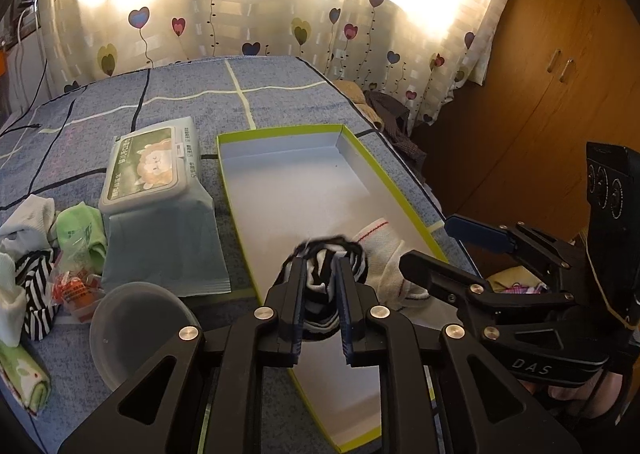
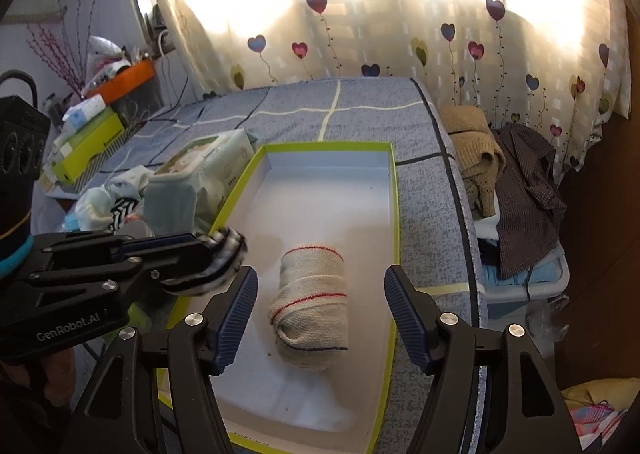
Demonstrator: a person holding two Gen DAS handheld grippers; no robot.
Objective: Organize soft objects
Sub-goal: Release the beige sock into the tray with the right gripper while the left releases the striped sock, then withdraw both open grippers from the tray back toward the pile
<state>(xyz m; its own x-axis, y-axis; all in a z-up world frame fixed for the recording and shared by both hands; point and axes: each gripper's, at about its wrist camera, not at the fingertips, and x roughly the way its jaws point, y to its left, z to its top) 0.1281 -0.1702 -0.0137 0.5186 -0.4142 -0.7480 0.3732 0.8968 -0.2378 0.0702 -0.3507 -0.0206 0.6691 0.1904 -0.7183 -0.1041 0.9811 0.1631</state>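
- Socks are the soft things here: a black-and-white striped rolled sock (image 1: pixel 320 274) sits between the narrow jaws of the left gripper (image 1: pixel 320 266), over the near part of a shallow green-rimmed box (image 1: pixel 236 190); its pads lie against the roll on both sides.
- Bed with a blue plaid cover (image 1: pixel 280 82) carries everything; a curtain printed with heart balloons (image 1: pixel 208 14) glows behind it, and a wooden wardrobe (image 1: pixel 560 74) stands to the right.
- Clothes, a tan knit (image 2: pixel 476 142) and a dark checked shirt (image 2: pixel 528 190), are heaped beside the bed's right edge.
- The box's white floor holds a rolled cream sock with red stripes (image 2: pixel 310 306), lying just right of the striped one.
- A pack of wet wipes (image 1: pixel 156 190) stands just left of the box, close to its rim.
- A grey plastic lid (image 1: pixel 140 330) lies in front of the pack.
- A pile of loose socks (image 1: pixel 36 254), white, green and striped, lies further left.
- The right gripper (image 2: pixel 320 314) hangs over the cream sock with its jaws wide apart, both pads clear of the cloth.
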